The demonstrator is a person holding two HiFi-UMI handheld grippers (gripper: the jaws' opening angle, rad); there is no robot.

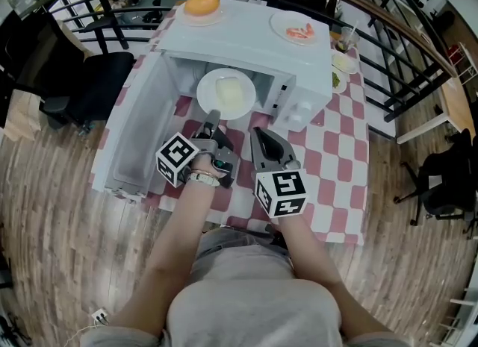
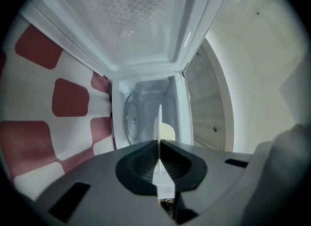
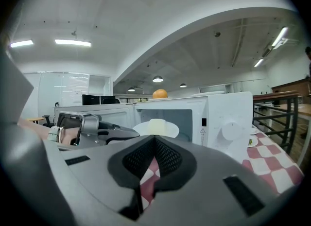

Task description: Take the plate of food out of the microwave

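Note:
A white plate (image 1: 226,93) with a pale yellow block of food hangs just in front of the open white microwave (image 1: 246,39). My left gripper (image 1: 214,118) is shut on the plate's near rim. In the left gripper view the plate (image 2: 159,128) shows edge-on between the pads, with the microwave's cavity (image 2: 138,113) behind it. My right gripper (image 1: 258,133) hovers beside the left one over the table, shut with nothing in it. The right gripper view shows the plate (image 3: 155,129) held level before the microwave (image 3: 228,118), and the left gripper (image 3: 92,129) at its left.
The microwave door (image 1: 134,136) swings out wide to the left. On top of the microwave sit an orange bun on a plate (image 1: 202,4) and a plate of red food (image 1: 299,30). A red-and-white checked cloth (image 1: 336,159) covers the table. A black chair (image 1: 89,84) stands at the left.

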